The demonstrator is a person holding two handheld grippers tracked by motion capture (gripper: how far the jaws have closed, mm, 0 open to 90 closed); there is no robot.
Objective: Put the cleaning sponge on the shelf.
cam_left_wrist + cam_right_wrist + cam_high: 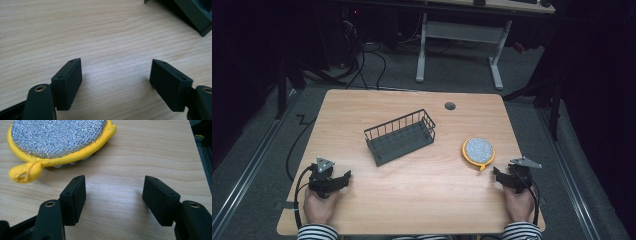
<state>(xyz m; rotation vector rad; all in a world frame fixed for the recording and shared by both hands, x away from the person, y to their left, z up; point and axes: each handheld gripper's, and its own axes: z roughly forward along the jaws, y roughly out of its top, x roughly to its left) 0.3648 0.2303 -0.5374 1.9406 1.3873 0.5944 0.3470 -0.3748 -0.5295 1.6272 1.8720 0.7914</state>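
Wire basket cut off top-right

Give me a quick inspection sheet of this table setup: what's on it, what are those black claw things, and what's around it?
Surface: wooden table, a round hole near its far edge.
Things: dark wire basket, empty, mid-table; round silver scrubber with yellow rim and loop, lying flat to the basket's right.
Clutter: nothing seen.
Grippers: left gripper open, resting near the front left; right gripper open, just short of the scrubber, not touching it. Each is held in a hand.
Cables: a black cable trails from each gripper.
Surroundings: dark room, white desk frame behind, floor cables.
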